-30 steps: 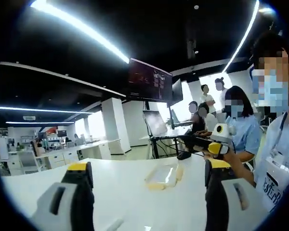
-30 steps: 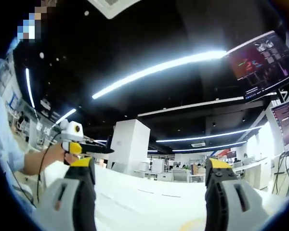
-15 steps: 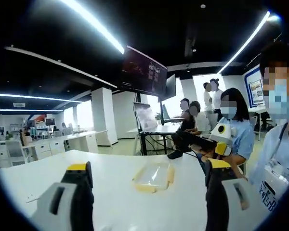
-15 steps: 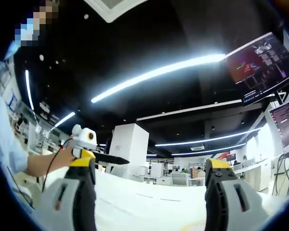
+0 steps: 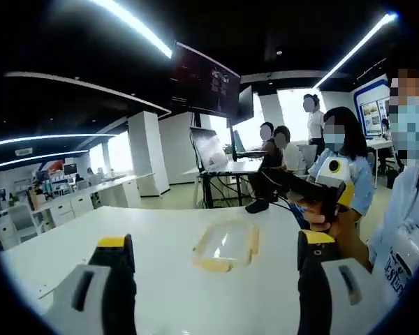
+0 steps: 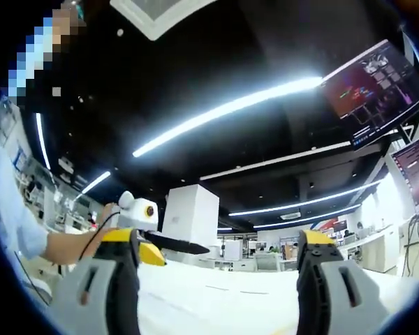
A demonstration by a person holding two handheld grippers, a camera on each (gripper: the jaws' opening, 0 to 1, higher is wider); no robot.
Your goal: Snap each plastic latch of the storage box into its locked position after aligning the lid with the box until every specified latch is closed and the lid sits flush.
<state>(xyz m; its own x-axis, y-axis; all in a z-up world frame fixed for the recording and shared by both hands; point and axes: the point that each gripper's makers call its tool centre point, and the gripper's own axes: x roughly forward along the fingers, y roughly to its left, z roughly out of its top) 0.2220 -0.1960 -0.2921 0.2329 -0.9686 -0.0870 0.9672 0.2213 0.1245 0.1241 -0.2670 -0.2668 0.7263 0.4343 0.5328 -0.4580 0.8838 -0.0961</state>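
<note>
Left gripper view: jaws of the left gripper (image 5: 215,259) spread wide apart, grey with yellow tips, holding nothing, raised over a smooth white table (image 5: 160,230). Lying flat on that table between the jaws and farther off, a clear plastic storage box (image 5: 225,246), shallow, rectangular with rounded corners, its long axis running away from the camera and leaning slightly to the right; yellow latches along the right long side and the near short end, whether snapped down too small to tell. Off to the right, the right gripper (image 5: 279,180), dark jaws pointing left, held in a hand (image 5: 320,209) above the table's far edge, well apart from the box. Right gripper view: right gripper's own jaws spread wide and empty, aimed upward at a black ceiling crossed by a bright strip light (image 6: 227,112); the left gripper (image 6: 173,243) poking in from the left, dark jaws pointing right, gap between them hard to judge here.
</note>
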